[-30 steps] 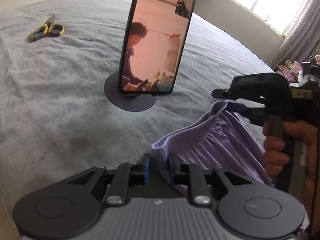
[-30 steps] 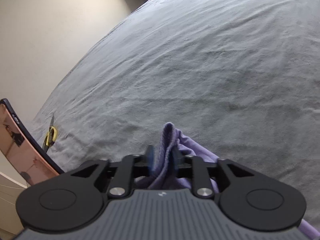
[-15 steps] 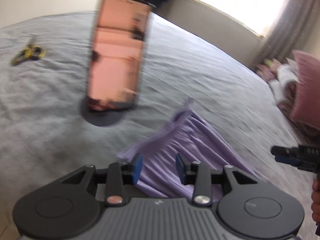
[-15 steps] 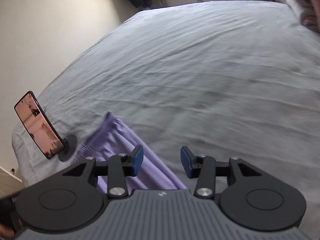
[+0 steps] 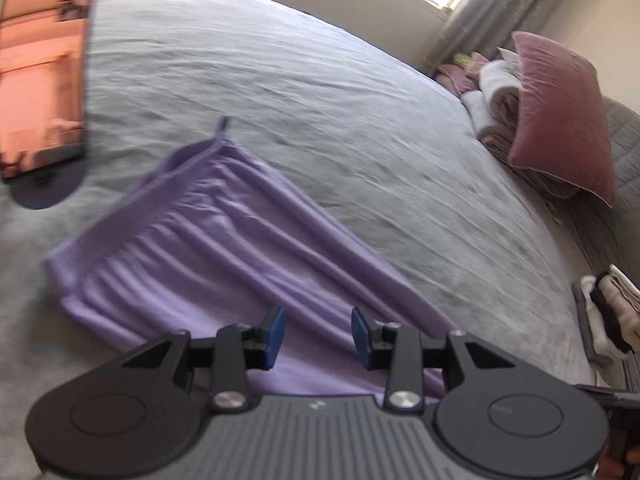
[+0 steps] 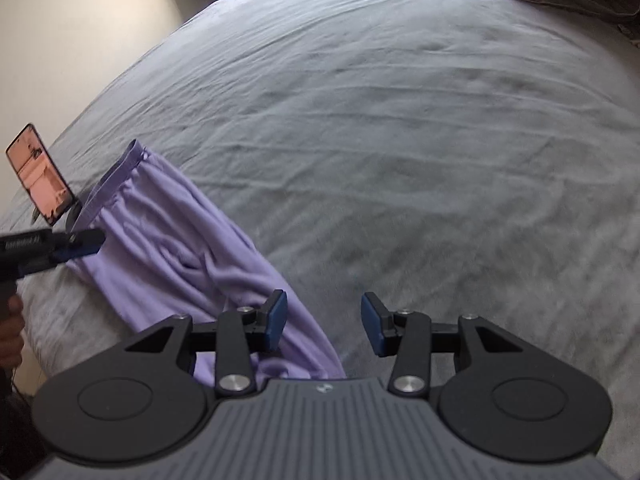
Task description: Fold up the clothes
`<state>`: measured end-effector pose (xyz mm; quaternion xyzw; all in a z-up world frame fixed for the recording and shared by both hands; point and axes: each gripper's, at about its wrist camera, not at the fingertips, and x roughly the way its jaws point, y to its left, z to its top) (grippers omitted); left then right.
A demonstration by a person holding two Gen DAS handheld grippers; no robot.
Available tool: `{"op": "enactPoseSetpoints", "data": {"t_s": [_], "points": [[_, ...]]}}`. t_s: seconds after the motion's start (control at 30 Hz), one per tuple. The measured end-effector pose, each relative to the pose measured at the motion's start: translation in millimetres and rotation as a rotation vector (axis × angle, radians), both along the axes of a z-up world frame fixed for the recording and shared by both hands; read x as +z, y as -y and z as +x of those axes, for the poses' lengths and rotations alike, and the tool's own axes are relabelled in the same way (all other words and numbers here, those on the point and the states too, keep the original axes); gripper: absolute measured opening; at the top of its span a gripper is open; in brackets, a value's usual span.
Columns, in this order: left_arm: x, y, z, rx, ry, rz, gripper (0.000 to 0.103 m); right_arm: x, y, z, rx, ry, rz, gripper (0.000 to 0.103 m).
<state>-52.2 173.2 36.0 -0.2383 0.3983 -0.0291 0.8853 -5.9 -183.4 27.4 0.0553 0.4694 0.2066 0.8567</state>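
A lilac garment with a gathered waistband (image 5: 208,248) (image 6: 176,248) lies flat on the grey bedspread (image 5: 320,92) (image 6: 400,120), waistband toward the phone. My left gripper (image 5: 318,338) hovers open over the garment's lower part, nothing between its blue pads. My right gripper (image 6: 324,322) is open too, its left finger over the garment's narrow end and its right finger over bare bedspread. The left gripper's fingers (image 6: 80,250) also show from the side in the right wrist view, above the waistband end.
A phone on a round stand (image 5: 42,76) (image 6: 40,174) is upright just left of the waistband. A pink pillow (image 5: 560,116) and folded bedding (image 5: 492,92) are piled at the bed's far right. A small stack of folded items (image 5: 608,312) sits at the right edge.
Both grippers let go of the lilac garment, opened and pulled back. The garment dropped from being held up to lying flat on the bed. Both views swung toward the right.
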Motion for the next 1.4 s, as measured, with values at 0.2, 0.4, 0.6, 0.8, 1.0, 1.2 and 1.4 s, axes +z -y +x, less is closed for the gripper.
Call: {"op": "enactPoseSetpoints", "data": {"t_s": [0.2, 0.4, 0.6, 0.8, 1.0, 1.2, 1.4], "points": [[-3, 16, 15, -0.048, -0.014, -0.082, 0.039, -21, 2, -3, 0.069, -0.03, 0.086, 0.018], [-7, 32, 31, -0.095, -0.029, -0.164, 0.037, -13, 13, 0, 0.034, -0.015, 0.199, 0.009], [-9, 44, 43, -0.112, -0.047, -0.223, 0.037, 4, 1, -15, 0.147, 0.015, 0.277, 0.008], [-14, 53, 51, -0.117, -0.068, -0.192, 0.032, -11, -37, -34, 0.311, -0.033, 0.225, 0.007], [-27, 53, 52, -0.102, -0.12, -0.15, 0.021, -16, -40, -35, 0.313, -0.034, 0.223, 0.013], [-29, 48, 50, -0.091, -0.124, -0.175, 0.021, -8, -33, -27, 0.239, 0.002, 0.265, 0.016], [-26, 46, 49, -0.087, -0.124, -0.188, 0.021, -10, -37, -11, 0.155, 0.042, 0.292, 0.03]]}}
